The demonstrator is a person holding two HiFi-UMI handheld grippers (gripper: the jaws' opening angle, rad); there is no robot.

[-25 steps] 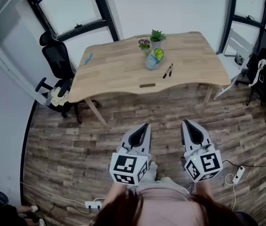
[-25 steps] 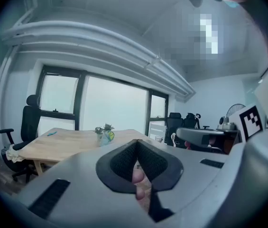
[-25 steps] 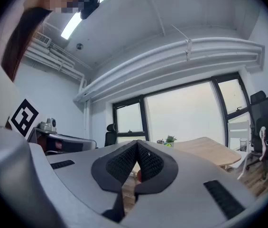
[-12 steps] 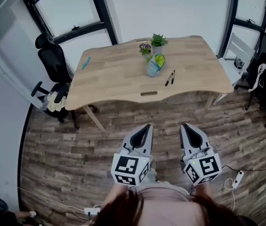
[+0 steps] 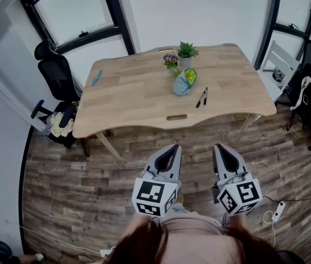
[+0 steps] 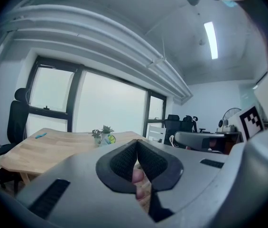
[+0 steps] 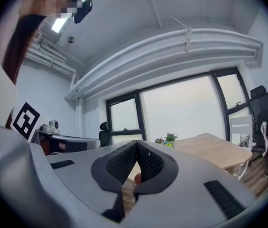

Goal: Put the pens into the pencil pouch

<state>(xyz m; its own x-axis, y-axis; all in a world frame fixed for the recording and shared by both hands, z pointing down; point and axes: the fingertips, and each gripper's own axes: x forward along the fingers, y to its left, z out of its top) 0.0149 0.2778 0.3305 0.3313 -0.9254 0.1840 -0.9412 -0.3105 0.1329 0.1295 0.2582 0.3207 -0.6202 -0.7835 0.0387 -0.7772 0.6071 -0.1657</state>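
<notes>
The pouch (image 5: pixel 185 82) lies on the bench (image 5: pixel 133 100), near a small plant (image 5: pixel 186 50); what is in it I cannot tell. Two pens (image 5: pixel 202 97) lie just beside it. My left gripper (image 5: pixel 172 148) and right gripper (image 5: pixel 219 147) are closed and empty, over the wooden floor (image 5: pixel 89 175).

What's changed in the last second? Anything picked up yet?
The left claw and right claw have come a little nearer the table. Nothing grabbed: both are shut and empty as before. The pens and pouch lie untouched.
</notes>
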